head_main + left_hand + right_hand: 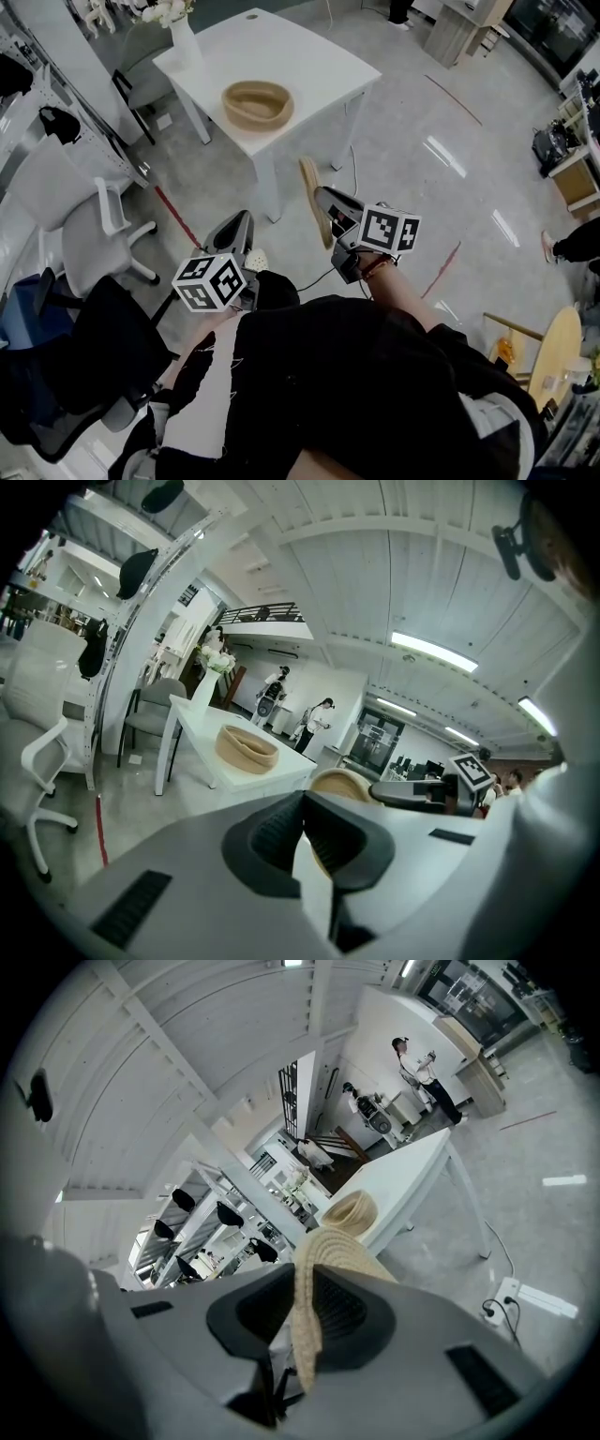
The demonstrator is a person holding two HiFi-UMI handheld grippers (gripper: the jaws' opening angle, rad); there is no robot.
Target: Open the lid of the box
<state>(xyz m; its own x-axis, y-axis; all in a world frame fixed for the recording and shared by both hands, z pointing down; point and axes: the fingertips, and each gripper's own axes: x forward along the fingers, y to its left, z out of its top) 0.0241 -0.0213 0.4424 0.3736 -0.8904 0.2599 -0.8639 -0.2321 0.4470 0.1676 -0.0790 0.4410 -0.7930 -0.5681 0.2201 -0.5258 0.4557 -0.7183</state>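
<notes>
The round woven box stands uncovered on the white table, well ahead of both grippers. Its flat woven lid hangs edge-on over the floor, with my right gripper shut on its rim. In the right gripper view the lid runs up between the pads of that gripper, and the box shows beyond it on the table. My left gripper is held low beside the right one, shut and empty. In the left gripper view its jaws meet, with the box and lid behind.
A white vase with flowers stands at the table's far corner. A white office chair and a dark chair are at the left. A power strip with cables lies on the floor. Two people stand far off.
</notes>
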